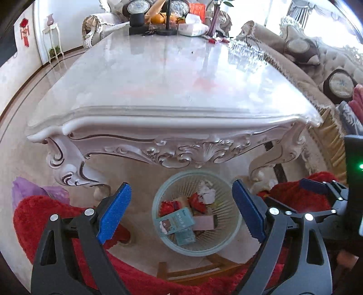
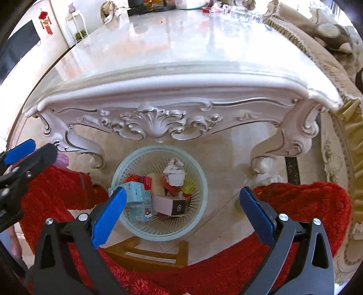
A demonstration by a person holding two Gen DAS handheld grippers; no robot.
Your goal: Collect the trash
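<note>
Left wrist: left gripper [image 1: 181, 211] jaws wide, empty | right gripper [image 2: 181, 214] jaws wide over basket [image 2: 199, 181]

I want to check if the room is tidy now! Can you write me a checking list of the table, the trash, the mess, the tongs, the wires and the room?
Surface: marble table, near half bare and shiny.
Job's things: round bin on the floor under the table edge, holding blue boxes, a pink box, crumpled paper and red wrappers.
Clutter: oranges and tissue box at the far end.
Tongs: left tongs open, empty; right tongs open, empty.
Cables: nothing seen.
Surroundings: beige sofa, red fluffy fabric, wooden stool.
</note>
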